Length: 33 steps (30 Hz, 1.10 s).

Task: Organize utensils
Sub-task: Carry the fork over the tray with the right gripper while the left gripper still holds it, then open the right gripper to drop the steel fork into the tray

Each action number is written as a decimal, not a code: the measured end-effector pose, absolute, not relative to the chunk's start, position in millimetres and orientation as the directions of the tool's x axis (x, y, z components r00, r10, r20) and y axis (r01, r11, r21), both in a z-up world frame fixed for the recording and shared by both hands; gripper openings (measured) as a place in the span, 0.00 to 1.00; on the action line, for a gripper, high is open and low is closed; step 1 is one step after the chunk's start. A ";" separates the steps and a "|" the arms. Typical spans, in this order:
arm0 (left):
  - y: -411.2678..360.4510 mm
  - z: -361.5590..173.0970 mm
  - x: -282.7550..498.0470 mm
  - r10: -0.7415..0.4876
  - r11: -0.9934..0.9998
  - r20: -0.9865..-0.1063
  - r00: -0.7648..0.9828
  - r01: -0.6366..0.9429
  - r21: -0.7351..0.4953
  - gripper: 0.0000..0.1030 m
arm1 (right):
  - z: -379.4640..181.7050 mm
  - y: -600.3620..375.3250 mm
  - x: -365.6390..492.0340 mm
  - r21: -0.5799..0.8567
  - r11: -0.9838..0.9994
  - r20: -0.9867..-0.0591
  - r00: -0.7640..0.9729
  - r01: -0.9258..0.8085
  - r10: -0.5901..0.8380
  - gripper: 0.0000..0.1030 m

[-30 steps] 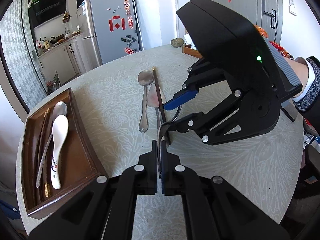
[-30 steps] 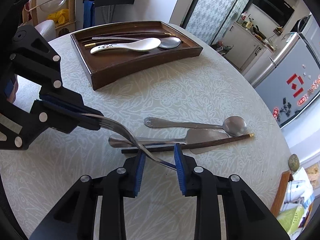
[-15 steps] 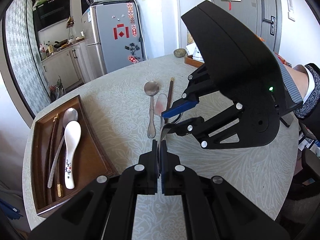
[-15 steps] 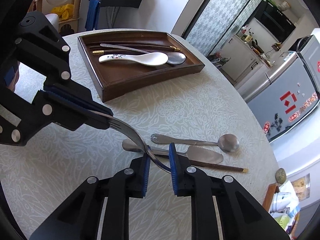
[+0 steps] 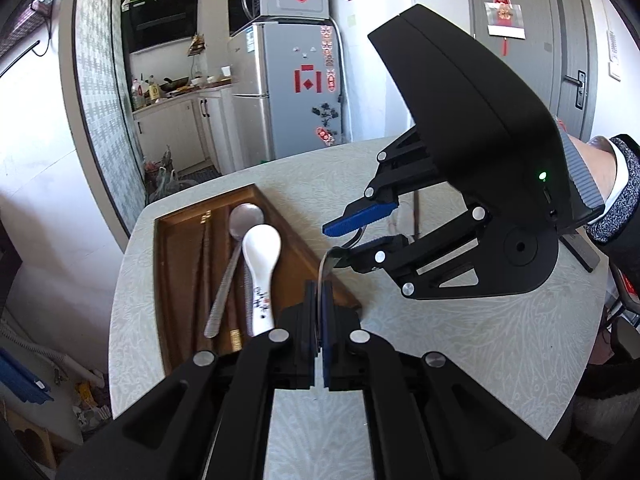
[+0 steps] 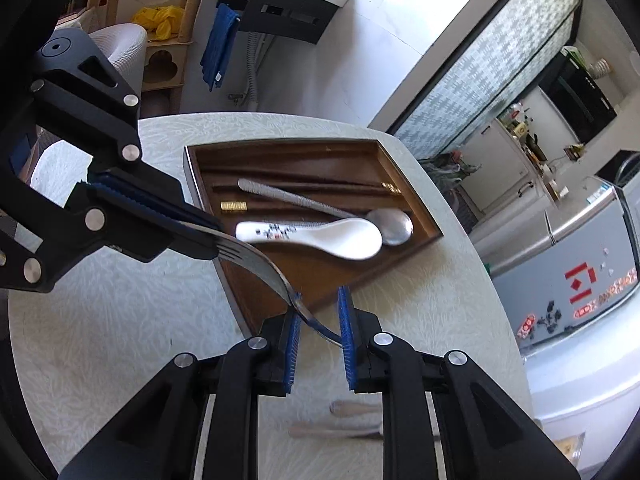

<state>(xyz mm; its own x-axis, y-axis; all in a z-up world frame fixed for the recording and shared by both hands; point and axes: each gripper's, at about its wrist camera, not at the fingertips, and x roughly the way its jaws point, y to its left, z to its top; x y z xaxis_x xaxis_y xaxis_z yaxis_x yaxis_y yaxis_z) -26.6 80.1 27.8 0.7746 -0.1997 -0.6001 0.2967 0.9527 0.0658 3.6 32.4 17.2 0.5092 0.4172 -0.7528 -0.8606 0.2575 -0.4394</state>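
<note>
A metal fork (image 6: pixel 256 258) hangs in the air between both grippers, over the near corner of the brown wooden tray (image 6: pixel 280 148). My left gripper (image 5: pixel 317 304) is shut on its tine end. My right gripper (image 6: pixel 320 320) is shut on its thin handle, which crosses slantwise between the blue pads. In the left wrist view the right gripper (image 5: pixel 340 244) faces me with the fork (image 5: pixel 325 264) curving down from it. In the tray (image 5: pixel 160 280) lie a white ceramic spoon (image 5: pixel 260 256), a metal spoon (image 5: pixel 244 218) and dark chopsticks (image 5: pixel 204 264).
The round table (image 5: pixel 440 360) has a pale patterned cloth. Two metal handles (image 6: pixel 352 408) of other utensils lie on it below my right gripper. A dark chopstick (image 5: pixel 416 216) shows behind that gripper. A sleeve and hand (image 5: pixel 612 200) hold it. The tray sits near the table's edge.
Both grippers have lifted the fork off the table and carried it from the loose utensils over to the tray. The right jaws narrowed onto the handle.
</note>
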 end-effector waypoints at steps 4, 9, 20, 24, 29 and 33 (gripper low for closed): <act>115.0 27.6 -22.0 -0.166 0.971 -0.601 0.782 0.236 0.040 0.03 | 18.0 72.0 9.6 -0.447 0.204 -0.752 0.490 -0.871 0.441 0.18; 143.9 21.5 -12.9 -0.116 0.985 -0.607 0.786 0.169 0.030 0.03 | 10.8 112.5 25.5 -0.428 0.154 -0.765 0.448 -0.891 0.463 0.19; 161.1 -3.4 9.9 -0.074 0.995 -0.647 0.759 0.095 -0.001 0.03 | -21.8 145.0 51.7 -0.422 0.099 -0.789 0.419 -0.901 0.449 0.19; 161.2 -7.6 15.5 -0.075 0.996 -0.650 0.756 0.087 -0.015 0.03 | -27.2 142.9 52.7 -0.446 0.092 -0.785 0.439 -0.890 0.437 0.20; 152.4 -11.7 18.3 -0.056 0.997 -0.658 0.751 0.082 0.009 0.03 | -30.7 135.9 49.9 -0.496 0.094 -0.764 0.485 -0.863 0.425 0.21; 154.3 -12.3 21.2 -0.039 0.998 -0.659 0.751 0.058 0.007 0.03 | -22.4 125.3 51.7 -0.519 0.114 -0.741 0.513 -0.847 0.433 0.41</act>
